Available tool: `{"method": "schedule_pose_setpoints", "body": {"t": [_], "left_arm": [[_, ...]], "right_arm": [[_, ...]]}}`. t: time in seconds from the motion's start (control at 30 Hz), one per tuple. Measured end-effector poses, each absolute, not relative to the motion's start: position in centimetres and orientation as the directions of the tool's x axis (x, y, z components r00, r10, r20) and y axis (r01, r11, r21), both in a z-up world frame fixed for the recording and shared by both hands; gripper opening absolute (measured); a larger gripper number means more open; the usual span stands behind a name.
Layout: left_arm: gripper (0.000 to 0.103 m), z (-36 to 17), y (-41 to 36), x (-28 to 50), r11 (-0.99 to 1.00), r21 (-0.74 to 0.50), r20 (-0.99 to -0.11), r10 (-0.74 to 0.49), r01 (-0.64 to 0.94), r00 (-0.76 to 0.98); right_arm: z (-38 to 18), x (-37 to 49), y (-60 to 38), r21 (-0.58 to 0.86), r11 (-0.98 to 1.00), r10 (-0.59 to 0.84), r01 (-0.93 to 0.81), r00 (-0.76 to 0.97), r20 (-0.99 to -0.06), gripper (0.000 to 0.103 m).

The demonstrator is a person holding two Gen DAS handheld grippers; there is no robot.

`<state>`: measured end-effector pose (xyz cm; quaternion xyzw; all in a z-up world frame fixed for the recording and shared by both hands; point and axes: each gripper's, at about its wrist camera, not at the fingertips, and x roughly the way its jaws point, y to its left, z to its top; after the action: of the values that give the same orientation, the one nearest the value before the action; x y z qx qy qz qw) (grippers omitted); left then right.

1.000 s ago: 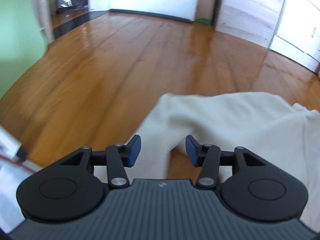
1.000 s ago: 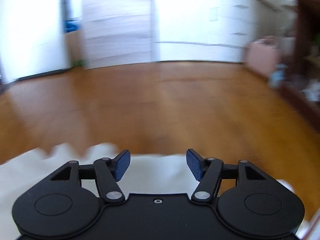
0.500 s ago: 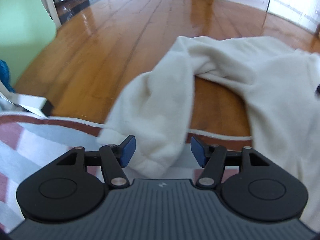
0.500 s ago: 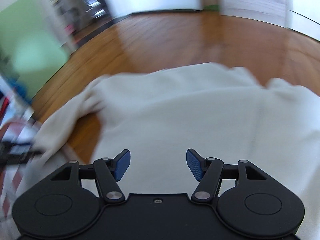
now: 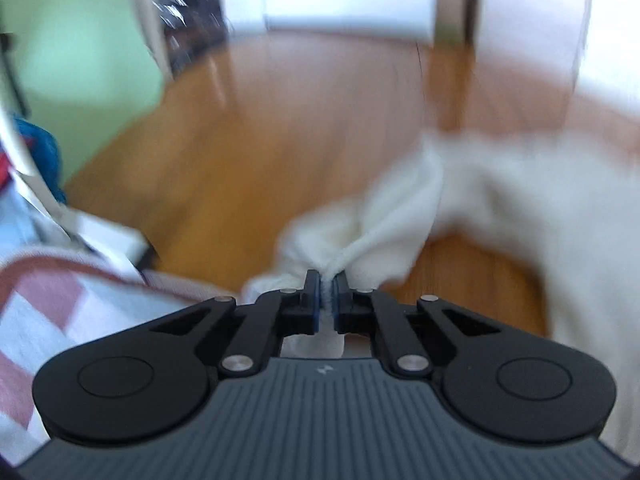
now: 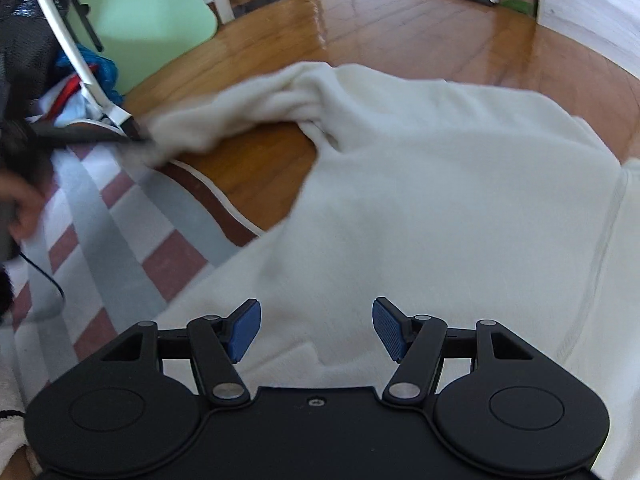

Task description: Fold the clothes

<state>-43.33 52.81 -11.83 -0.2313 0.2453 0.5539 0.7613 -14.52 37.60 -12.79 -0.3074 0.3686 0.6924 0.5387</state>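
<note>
Left gripper (image 5: 328, 286), gaping 0.5 s earlier, had clamped the cream fleece garment's sleeve (image 5: 376, 232) for folding; right gripper (image 6: 316, 330) hovered agape.

Cream sweater (image 6: 440, 200) spread across wood floor (image 6: 400, 28) and striped rug (image 6: 120, 232). Right gripper (image 6: 316, 330) above its near edge, blue pads wide apart, nothing between. Sleeve (image 6: 224, 120) stretched left, end pinched by blurred left gripper (image 6: 138, 142).
</note>
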Motion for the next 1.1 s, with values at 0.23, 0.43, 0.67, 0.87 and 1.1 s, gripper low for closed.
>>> {"method": "schedule_pose_setpoints", "body": {"t": [0.23,0.43,0.67,0.87,1.1], "left_arm": [[0.004,-7.4,56.4,-57.5,0.099,-0.647,-0.411,0.790,-0.756,0.455],[0.009,-11.3,57.8,-61.2,-0.231,-0.587,-0.565,0.803,-0.776,0.189],[0.061,-15.4,56.9,-54.6,-0.152,-0.351,-0.794,0.571,-0.924,0.208],[0.079,-17.0,56.4,-51.0,-0.123,-0.302,-0.858,0.467,-0.945,0.213],[0.007,-19.9,57.5,-53.3,-0.194,-0.404,-0.780,0.584,-0.894,0.225]], "right_arm": [[-14.6,-11.9,36.0,0.155,-0.097,0.498,-0.983,-0.182,-0.848,0.067],[-14.5,-12.0,35.4,0.192,-0.083,0.492,-0.978,-0.208,-0.845,0.067],[-13.1,-13.3,34.4,0.248,-0.093,0.500,-0.964,-0.260,-0.826,0.067],[-12.4,-15.7,33.6,0.344,-0.133,0.469,-0.930,-0.364,-0.804,0.067],[-13.1,-24.6,32.4,0.367,-0.357,0.303,-0.859,-0.478,-0.824,0.068]]}}
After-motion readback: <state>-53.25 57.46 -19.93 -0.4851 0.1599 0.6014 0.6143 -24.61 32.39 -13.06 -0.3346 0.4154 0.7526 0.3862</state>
